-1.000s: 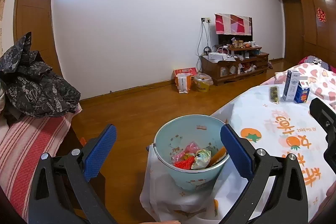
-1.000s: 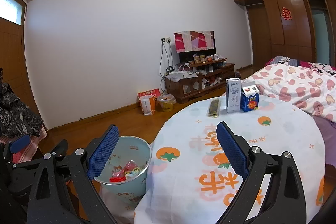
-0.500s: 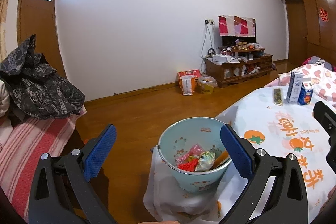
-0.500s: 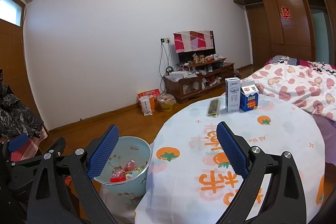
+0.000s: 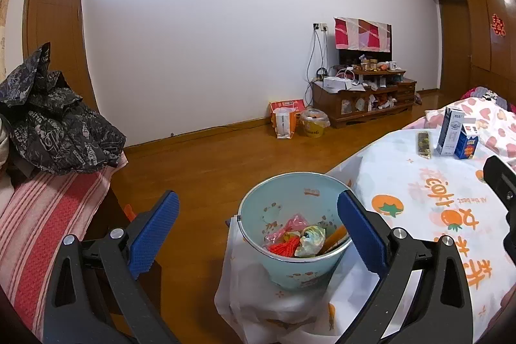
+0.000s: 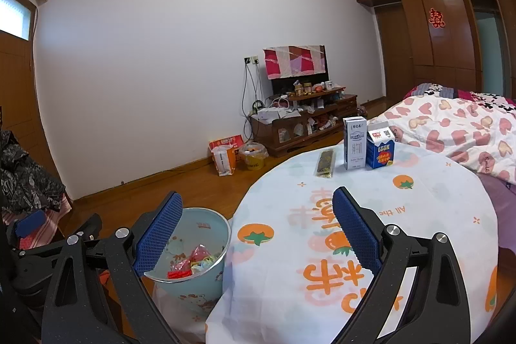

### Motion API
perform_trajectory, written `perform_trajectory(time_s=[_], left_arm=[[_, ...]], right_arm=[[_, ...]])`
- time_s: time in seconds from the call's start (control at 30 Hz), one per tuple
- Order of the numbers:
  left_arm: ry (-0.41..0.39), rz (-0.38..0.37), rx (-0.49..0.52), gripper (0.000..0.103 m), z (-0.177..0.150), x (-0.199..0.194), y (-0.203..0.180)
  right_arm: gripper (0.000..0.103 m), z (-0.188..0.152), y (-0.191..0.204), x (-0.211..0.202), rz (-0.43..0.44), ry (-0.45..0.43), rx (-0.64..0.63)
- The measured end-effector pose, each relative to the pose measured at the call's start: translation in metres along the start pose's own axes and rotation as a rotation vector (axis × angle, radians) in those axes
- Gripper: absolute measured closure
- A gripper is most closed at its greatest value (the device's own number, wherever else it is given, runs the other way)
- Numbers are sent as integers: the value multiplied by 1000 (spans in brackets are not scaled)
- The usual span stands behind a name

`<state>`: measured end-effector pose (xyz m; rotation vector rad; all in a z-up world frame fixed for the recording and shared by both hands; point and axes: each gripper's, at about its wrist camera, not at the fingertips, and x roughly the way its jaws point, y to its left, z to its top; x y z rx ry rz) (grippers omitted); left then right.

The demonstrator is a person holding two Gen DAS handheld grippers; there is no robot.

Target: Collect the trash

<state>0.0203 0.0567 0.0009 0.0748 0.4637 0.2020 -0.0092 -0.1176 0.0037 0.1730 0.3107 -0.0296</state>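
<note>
Right wrist view: pale blue plastic bucket (image 6: 206,250) holds wrappers; two upright cartons (image 6: 367,147) and flat snack packet (image 6: 325,162) remain on table; both grippers' jaws spread, empty.

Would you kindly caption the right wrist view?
Open right gripper over a table with two cartons, beside a trash-filled bin.

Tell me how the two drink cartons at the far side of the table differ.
The white carton is taller and slimmer, with a flat top; the blue carton is shorter and squatter, with a white peaked top. The white one stands nearer the dark snack packet; the blue one is on the bed side. Both stand upright, close together, on the orange-printed tablecloth.
</note>
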Motion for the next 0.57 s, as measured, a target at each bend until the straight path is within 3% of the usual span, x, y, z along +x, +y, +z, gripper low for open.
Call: perform_trajectory(time_s=[0.57], left_arm=[[21,14,-21,6,0,4,2]], right_arm=[[10,0,-5,4,-23,14,21]])
